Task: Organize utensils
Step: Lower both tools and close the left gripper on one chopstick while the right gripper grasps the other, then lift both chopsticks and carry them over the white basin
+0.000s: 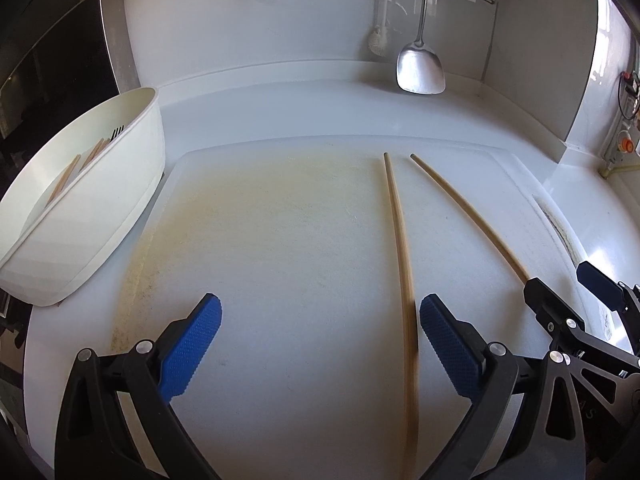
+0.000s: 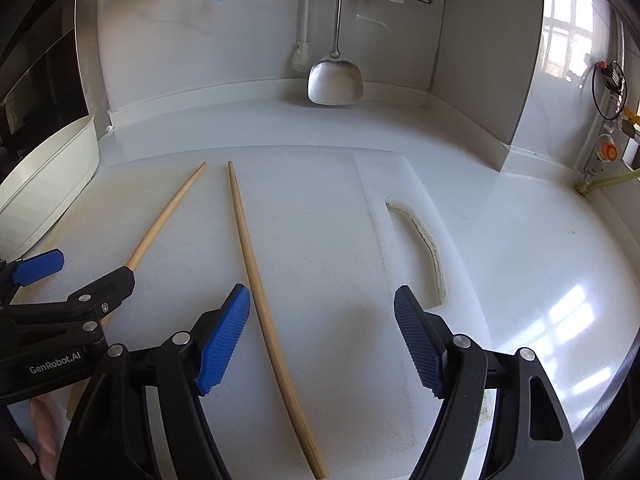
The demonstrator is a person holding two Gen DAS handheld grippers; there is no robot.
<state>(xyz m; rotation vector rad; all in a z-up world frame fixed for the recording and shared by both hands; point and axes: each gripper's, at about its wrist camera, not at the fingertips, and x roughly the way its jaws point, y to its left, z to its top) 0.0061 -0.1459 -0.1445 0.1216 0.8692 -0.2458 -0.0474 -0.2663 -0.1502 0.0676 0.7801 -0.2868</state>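
left wrist view shows the left tongs (image 1: 320,336) spread wide and holding nothing, low over a stained white cutting board (image 1: 280,248) that lies on the pale worktop (image 1: 280,108). two long wooden chopsticks lie loose on the board, roughly side by side and fanning slightly apart at the far tips. the left chopstick (image 1: 402,248) runs between the blue pads, close to the right-hand one, so it seems lined up for a pinch. the right chopstick (image 2: 260,280) lies likewise between the pads of the right tongs (image 2: 322,320), which also stand apart and empty, near the left-hand pad. each tool seems set over its own stick so both can be lifted at once. a white oval holder (image 1: 100,200) sits at the board's left edge; wooden stick ends and a dark fork show inside, so it is probably where these belong. a steel spatula (image 1: 420,68) hangs at the back wall, well apart from the work. the sticks are thin and lie flat, so a grip may slip or roll them.
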